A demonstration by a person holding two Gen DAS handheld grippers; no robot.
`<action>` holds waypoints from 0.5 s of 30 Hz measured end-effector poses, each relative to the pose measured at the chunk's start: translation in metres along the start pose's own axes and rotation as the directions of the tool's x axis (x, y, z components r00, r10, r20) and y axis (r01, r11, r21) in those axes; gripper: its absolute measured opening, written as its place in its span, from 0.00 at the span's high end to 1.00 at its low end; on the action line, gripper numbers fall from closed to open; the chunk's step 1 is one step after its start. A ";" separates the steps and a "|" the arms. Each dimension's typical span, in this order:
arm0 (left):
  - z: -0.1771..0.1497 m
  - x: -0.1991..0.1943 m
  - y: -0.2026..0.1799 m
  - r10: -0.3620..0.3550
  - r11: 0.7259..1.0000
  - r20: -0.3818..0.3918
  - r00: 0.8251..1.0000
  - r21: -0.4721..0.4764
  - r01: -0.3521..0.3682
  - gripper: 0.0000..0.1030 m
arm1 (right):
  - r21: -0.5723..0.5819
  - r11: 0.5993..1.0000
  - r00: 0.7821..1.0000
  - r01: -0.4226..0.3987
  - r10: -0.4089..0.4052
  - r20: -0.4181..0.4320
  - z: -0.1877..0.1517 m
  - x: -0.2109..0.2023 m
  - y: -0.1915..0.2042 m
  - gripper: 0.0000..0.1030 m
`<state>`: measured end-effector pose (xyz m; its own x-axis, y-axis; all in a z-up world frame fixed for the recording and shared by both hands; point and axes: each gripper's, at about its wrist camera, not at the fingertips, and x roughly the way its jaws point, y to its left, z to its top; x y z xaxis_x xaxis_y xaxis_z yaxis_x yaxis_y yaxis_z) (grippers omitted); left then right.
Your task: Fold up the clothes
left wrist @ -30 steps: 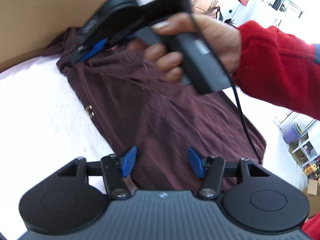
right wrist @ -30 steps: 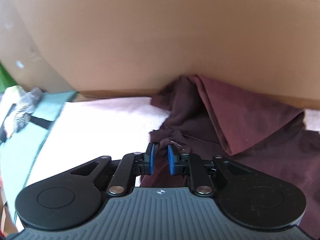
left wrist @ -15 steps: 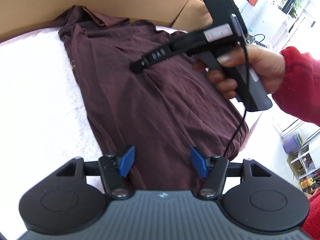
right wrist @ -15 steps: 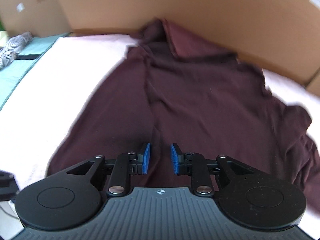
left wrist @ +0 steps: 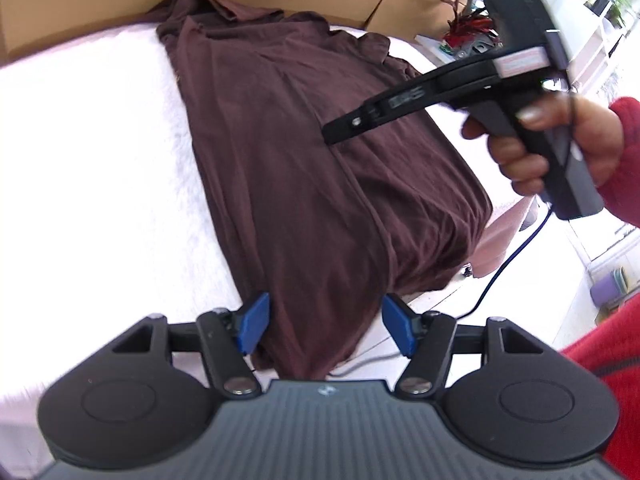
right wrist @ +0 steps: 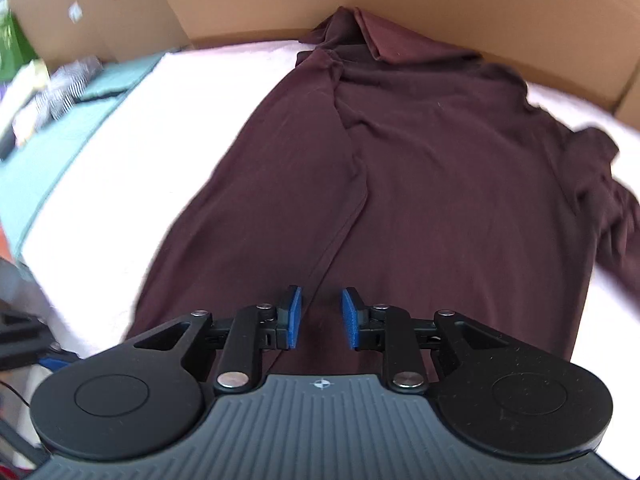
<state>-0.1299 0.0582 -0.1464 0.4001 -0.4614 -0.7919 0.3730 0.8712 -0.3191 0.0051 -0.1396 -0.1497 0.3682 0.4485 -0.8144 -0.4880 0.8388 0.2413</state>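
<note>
**Both grippers empty over shirt**

Maroon shirt [right wrist: 440, 168] spread lengthwise on white bed [left wrist: 100, 160], collar at 12 o'clock. Left gripper [left wrist: 326, 330] wide apart at hem; right gripper [right wrist: 320, 318] just opened slightly, holding nothing. Risk: pinching one layer only, bunching the fold.

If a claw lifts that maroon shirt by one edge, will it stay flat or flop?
Probably flop: the maroon shirt already creases and droops over the bed's edge. Likely light and thin. Its folds may slide apart on the white cover.

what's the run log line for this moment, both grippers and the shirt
left gripper: open, empty | right gripper: open, empty, jaws just opened | maroon shirt: spread lengthwise on white cover, unfolded
</note>
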 end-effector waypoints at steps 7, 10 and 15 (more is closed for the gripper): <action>-0.019 0.007 -0.026 0.119 0.993 0.004 0.993 -0.011 -0.119 0.37 | -0.128 0.978 0.985 -0.164 0.156 -0.069 -0.035 -0.004 0.030 0.73; -0.017 0.009 -0.034 0.160 0.987 0.039 0.986 -0.007 -0.160 0.37 | -0.193 0.972 0.991 -0.136 0.130 -0.044 -0.046 -0.008 0.033 0.79; -0.026 0.032 -0.034 0.202 0.979 -0.002 0.979 0.004 -0.202 0.37 | -0.125 0.970 0.977 -0.208 0.201 -0.065 -0.046 -0.019 0.031 0.76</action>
<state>-0.1519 0.0182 -0.1741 0.4652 -0.2753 -0.8413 0.2880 0.9458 -0.1502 -0.0538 -0.1366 -0.1508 0.2103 0.5871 -0.7817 -0.6486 0.6820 0.3378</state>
